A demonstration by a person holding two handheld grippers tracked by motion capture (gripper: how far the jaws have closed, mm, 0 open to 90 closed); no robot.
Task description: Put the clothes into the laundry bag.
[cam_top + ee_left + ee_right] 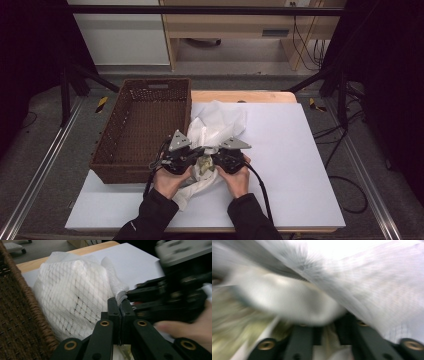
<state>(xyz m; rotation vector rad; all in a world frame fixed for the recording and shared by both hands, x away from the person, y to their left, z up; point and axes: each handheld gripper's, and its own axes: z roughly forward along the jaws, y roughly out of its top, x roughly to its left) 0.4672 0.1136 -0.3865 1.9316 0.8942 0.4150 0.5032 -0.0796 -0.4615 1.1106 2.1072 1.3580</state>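
- The left gripper (119,305) is seen with its jaws pressed together on an edge of the white mesh cloth (75,292), the fold being pinched right at the tips.
- The right gripper (230,156) is held just beside the left one; whether its jaws are clamped cannot be told, since its own view is blurred and smothered by cloth.
- The cloth is bunched between and beyond both grippers, lying on the white table (290,150).
- Judged as a gathering or lifting step: the pinch should be kept firm and both hands moved together, so the loose mesh is not dragged.
- The wicker basket (145,125), just left of the left gripper, is given in full in the high view; the mesh weave is resolved in the left gripper view.
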